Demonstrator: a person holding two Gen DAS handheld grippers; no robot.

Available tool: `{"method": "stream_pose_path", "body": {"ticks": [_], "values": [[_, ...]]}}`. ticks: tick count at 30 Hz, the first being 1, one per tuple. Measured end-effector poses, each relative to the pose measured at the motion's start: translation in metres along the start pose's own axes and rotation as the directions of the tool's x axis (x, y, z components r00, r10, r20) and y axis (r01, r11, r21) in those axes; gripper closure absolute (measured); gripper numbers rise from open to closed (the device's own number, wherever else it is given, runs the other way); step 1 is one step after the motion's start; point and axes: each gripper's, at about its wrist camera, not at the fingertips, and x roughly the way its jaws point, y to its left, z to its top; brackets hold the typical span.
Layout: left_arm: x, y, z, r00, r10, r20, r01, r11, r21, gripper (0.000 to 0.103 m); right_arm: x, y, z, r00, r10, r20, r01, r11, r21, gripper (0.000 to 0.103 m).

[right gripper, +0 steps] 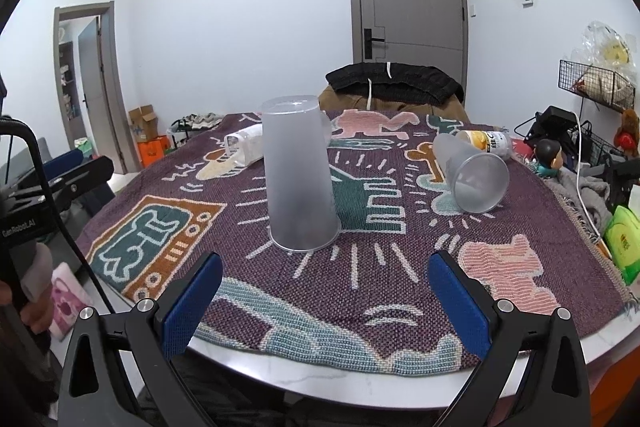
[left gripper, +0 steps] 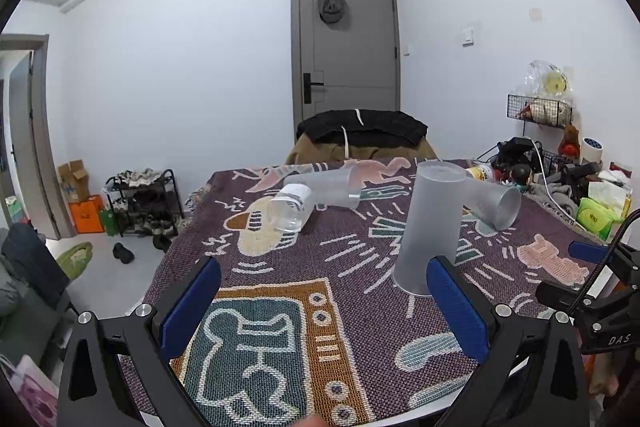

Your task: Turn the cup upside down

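Note:
A frosted plastic cup stands upside down, rim on the patterned cloth. My left gripper is open and empty, with the cup just beyond its right finger. My right gripper is open and empty, a short way in front of the cup. A second frosted cup lies on its side to the right. A third frosted cup lies on its side farther back.
A clear jar lies on its side at the back left. A yellow-labelled bottle lies at the back right. Clutter, cables and a green tissue pack line the table's right edge. A chair with dark clothes stands behind.

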Motion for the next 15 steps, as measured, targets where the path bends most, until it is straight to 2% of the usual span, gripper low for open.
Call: {"method": "stream_pose_path", "body": {"ticks": [10,15], "values": [[-0.0011,-0.0008,0.0003,1.000,-0.002,0.000,0.002,1.000,-0.008,0.000,0.0002,-0.0029,0.0000,1.000,-0.015,-0.002,0.015,1.000,0.001,0.000],[-0.0016,-0.0057,0.0002,1.000,0.005,0.011,-0.006,1.000,0.027,0.000,0.0054,0.0000,-0.0043,1.000,-0.011,-0.017,0.010,1.000,-0.008,0.000]]}}
